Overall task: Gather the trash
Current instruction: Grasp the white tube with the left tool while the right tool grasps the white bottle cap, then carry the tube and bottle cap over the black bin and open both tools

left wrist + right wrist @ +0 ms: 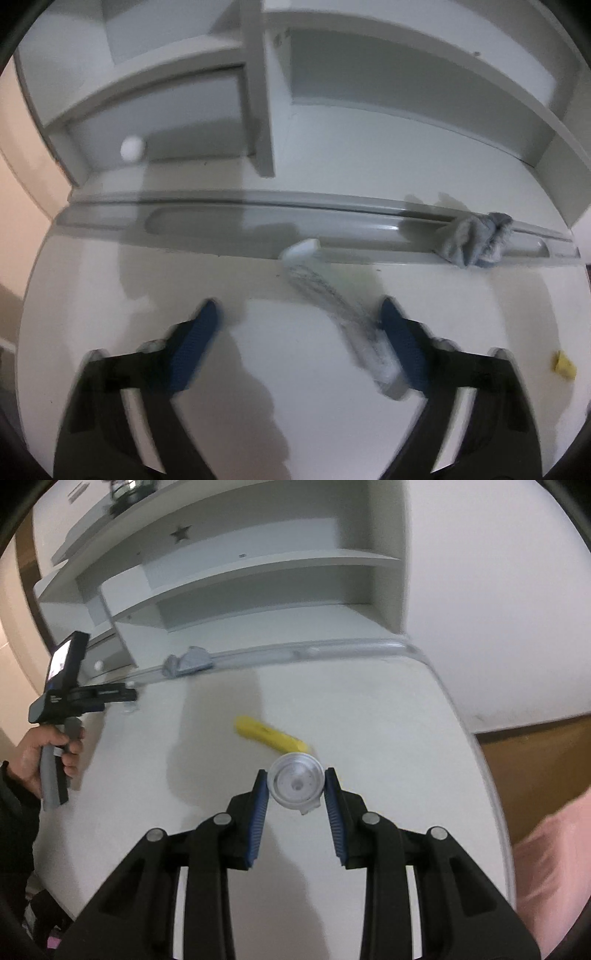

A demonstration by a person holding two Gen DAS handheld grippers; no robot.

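Observation:
A clear plastic bottle [343, 314] with a white cap lies at a slant on the white desk [110, 295]. My left gripper [300, 306] is over it with its blue pads wide apart; the bottle's lower end rests against the right pad [402, 343], while the left pad is well clear. My right gripper [296, 773] is shut on a round silvery can-like thing [295, 784] seen end-on, held above the desk. A yellow wrapper [271, 734] lies just beyond it. In the right wrist view the left gripper [127, 698] is at the far left, held by a hand [33, 760].
A crumpled grey cloth [472, 240] sits on the groove along the desk's back edge. White shelves [258, 92] and a drawer with a white knob [132, 147] rise behind. A yellow scrap [563, 365] lies at the right. Something pink [554, 849] is beside the desk's right edge.

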